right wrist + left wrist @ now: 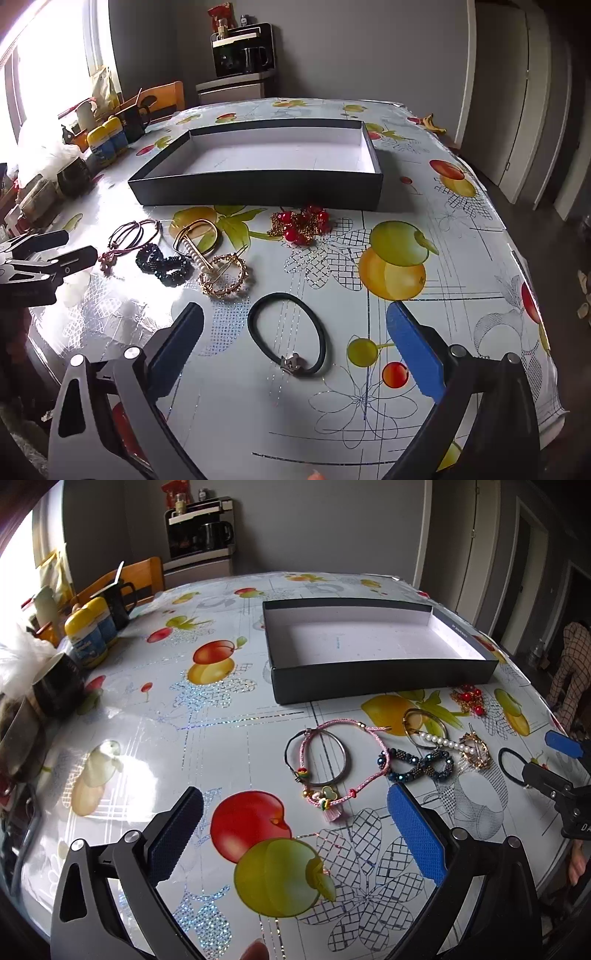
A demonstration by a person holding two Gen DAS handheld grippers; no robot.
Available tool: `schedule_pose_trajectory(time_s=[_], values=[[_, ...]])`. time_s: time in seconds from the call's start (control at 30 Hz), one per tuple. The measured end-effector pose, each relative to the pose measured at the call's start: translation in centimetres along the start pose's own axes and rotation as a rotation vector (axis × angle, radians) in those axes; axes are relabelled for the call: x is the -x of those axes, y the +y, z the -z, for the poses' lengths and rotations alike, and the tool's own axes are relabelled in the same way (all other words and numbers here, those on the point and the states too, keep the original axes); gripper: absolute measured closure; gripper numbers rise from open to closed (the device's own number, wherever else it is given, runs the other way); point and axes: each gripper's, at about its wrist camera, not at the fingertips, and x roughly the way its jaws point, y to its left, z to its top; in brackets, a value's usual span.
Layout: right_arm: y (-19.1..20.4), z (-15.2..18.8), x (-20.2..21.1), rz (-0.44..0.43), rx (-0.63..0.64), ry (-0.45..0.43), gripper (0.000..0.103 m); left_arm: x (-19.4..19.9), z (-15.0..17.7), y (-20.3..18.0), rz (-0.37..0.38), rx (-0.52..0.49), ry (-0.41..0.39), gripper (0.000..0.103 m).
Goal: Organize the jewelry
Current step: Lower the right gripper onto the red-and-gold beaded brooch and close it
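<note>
A shallow black box [380, 685] with a white inside stands on the fruit-print table; it also shows in the right wrist view [258, 192]. In front of it lie a pink cord bracelet [334, 764], a dark bangle [345, 755], a blue bead bracelet [419, 762], a pearl pin [439, 740], a gold hair clip [476, 751], and a red bead and gold chain piece [469, 698]. A black hair tie [288, 339] lies between my right gripper's fingers. My left gripper [295, 805] is open and empty, just short of the pink bracelet. My right gripper [295, 325] is open and empty.
Mugs [57, 686], yellow-lidded jars [88, 635] and a black jug [118, 600] crowd the table's left edge. A wooden chair [129, 578] and a coffee machine [201, 528] stand behind. A person [570, 672] is at the far right.
</note>
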Motion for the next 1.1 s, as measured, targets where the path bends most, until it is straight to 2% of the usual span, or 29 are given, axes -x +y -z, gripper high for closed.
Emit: schedule_pose_trajectory(time_s=[0.17, 0.27, 0.33, 0.4, 0.43, 0.5, 0.57, 0.63, 0.73, 0.83, 1.1], values=[[-1.1, -1.3, -0.5, -0.045, 0.009, 0.021, 0.005, 0.2, -0.2, 0.0, 0.049, -0.019, -0.011, 0.002], [-1.4, -2.6, -1.5, -0.006, 0.045, 0.053, 0.005, 0.3, -0.5, -0.2, 0.000, -0.053, -0.021, 0.002], [-2.0, -3.3, -2.0, -0.008, 0.053, 0.055, 0.005, 0.2, -0.7, -0.3, -0.042, -0.081, -0.025, 0.002], [-2.1, -4.1, -2.6, -0.022, 0.048, 0.059, 0.006, 0.0, -0.9, -0.1, -0.050, -0.083, -0.032, 0.002], [-2.3, -4.3, -3.0, -0.027, 0.045, 0.062, 0.007, -0.1, -1.0, 0.1, -0.050, -0.078, -0.035, 0.002], [-2.4, -4.8, -3.7, -0.031, 0.040, 0.080, 0.024, -0.3, -1.0, 0.5, -0.052, -0.064, -0.047, 0.002], [-2.3, -5.2, -4.8, -0.034, 0.051, 0.125, 0.026, -0.4, -1.0, 0.7, -0.062, -0.062, -0.051, 0.002], [-2.1, -5.2, -5.2, -0.041, 0.047, 0.127, 0.029, -0.5, -0.9, 0.7, -0.053, -0.057, -0.037, 0.002], [-2.2, -5.1, -5.4, -0.040, 0.033, 0.138, 0.030, -0.8, -0.8, 0.8, -0.034, -0.049, -0.020, 0.002], [-2.0, -5.1, -5.2, 0.007, 0.060, 0.123, 0.029, -1.1, -0.6, 0.6, -0.057, -0.064, -0.014, 0.002], [-2.2, -5.2, -5.9, 0.050, 0.076, 0.117, 0.029, -1.9, -0.6, 1.1, -0.069, -0.029, 0.021, 0.002]])
